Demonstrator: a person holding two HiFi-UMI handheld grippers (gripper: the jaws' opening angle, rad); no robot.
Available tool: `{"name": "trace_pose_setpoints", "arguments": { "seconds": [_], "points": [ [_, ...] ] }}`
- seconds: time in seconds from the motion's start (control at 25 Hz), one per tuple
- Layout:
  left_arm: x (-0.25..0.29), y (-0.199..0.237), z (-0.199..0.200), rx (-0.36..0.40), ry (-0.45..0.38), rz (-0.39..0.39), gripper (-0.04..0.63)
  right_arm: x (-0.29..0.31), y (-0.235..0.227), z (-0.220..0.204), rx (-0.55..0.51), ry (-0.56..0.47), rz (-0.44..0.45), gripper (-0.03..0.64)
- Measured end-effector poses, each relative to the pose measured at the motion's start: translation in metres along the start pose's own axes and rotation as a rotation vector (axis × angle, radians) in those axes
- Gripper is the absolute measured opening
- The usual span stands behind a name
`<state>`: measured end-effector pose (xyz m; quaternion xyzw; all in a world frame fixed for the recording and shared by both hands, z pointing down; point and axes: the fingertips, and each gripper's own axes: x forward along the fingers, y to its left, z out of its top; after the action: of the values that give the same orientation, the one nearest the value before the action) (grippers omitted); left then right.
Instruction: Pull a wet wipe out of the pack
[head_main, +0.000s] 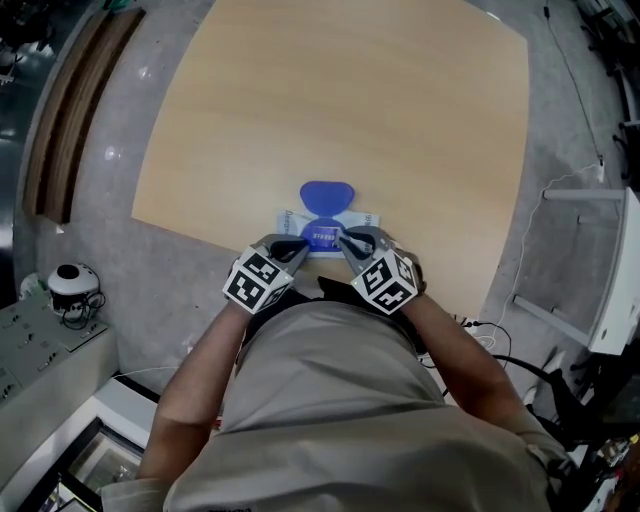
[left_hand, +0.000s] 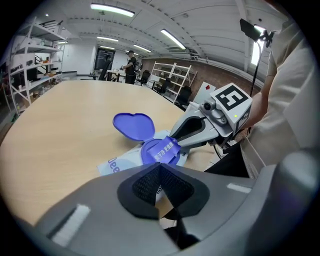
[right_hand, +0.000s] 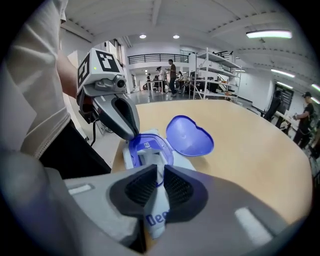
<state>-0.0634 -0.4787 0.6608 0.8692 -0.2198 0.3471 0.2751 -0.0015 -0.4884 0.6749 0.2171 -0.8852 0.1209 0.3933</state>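
The wet wipe pack (head_main: 292, 217) lies at the table's near edge, pale with blue print, and its round blue lid (head_main: 326, 196) is flipped open and back. A blue printed seal flap (left_hand: 163, 150) stands up at the opening. My left gripper (head_main: 300, 247) is shut, its tip resting on the pack beside the lid ring (right_hand: 134, 138). My right gripper (head_main: 346, 243) meets it from the other side. In the right gripper view its pads (right_hand: 141, 187) are shut on a pale strip, seemingly a wet wipe (right_hand: 148, 156), that rises from the opening.
The light wooden table (head_main: 350, 100) stretches away bare beyond the pack. Grey floor surrounds it, with a white frame (head_main: 610, 290) and cables at the right and equipment boxes at the lower left. People and shelving stand far off in the room.
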Motion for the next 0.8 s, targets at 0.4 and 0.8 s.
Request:
{"name": "trace_pose_setpoints", "arguments": {
  "seconds": [0.4,0.8],
  "points": [
    [0.008,0.002,-0.002,0.006,0.011,-0.013,0.005,-0.002,0.001,-0.003,-0.003,0.009,-0.013,0.003],
    [0.011,-0.002,-0.003,0.020,0.014,-0.020,0.005,-0.024,-0.014,0.001,0.046,-0.016,-0.053,0.003]
  ]
}}
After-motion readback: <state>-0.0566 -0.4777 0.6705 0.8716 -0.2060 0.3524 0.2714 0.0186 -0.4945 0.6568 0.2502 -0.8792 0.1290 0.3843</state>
